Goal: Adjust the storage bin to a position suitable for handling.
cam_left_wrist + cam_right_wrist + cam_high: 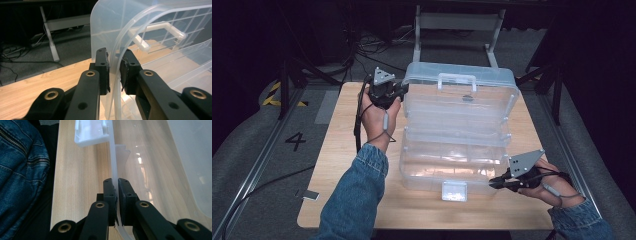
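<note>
Left gripper [403,89] pinches the clear plastic organizer box's lid [462,92] at its 9 o'clock edge — right gripper [492,183] clamps the tray [432,167] rim at 4 o'clock.

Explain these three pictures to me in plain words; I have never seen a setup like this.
A person in denim sleeves works at a wooden table, holding a hand-held tool in each hand: a gripper with two black jaws. The wide picture comes from a camera above the table. The other two come from cameras riding on the grippers, looking along their jaws.

On the table lies a clear plastic storage box, opened out, with its lid on the far side bearing a white handle. A white latch sits at the box's near edge.

The left gripper is shut on the lid's rim, as the left gripper view shows. The right gripper pinches the thin rim of the box's near half.
</note>
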A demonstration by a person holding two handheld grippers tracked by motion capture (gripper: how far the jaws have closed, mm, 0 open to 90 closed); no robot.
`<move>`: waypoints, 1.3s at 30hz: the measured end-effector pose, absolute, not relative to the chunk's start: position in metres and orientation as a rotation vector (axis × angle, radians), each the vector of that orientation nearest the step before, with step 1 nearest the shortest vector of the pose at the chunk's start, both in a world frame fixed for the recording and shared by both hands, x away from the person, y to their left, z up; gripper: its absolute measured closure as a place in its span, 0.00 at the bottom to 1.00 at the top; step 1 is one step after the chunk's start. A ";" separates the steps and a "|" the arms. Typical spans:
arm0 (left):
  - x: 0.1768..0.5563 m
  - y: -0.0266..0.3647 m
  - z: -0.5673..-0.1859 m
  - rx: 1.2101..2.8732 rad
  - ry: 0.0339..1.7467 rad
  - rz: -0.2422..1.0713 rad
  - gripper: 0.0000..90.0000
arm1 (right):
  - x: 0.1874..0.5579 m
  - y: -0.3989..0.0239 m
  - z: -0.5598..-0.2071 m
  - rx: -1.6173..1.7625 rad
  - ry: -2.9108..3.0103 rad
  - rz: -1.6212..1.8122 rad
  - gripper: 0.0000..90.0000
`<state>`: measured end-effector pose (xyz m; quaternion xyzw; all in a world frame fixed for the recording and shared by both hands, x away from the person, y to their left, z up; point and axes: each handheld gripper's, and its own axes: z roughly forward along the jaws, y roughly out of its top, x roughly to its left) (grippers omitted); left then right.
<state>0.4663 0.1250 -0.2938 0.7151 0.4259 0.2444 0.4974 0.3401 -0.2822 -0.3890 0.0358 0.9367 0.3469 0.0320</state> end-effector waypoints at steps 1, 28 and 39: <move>0.468 0.125 -0.293 1.737 1.037 0.592 0.87 | 0.340 -0.283 -0.389 0.108 2.886 1.068 0.95; 0.532 0.129 -0.314 1.748 1.097 0.455 0.88 | 0.339 -0.284 -0.389 0.088 2.884 1.044 0.95; 0.552 0.130 -0.330 1.713 1.126 0.387 0.87 | 0.340 -0.284 -0.389 0.092 2.885 1.051 0.95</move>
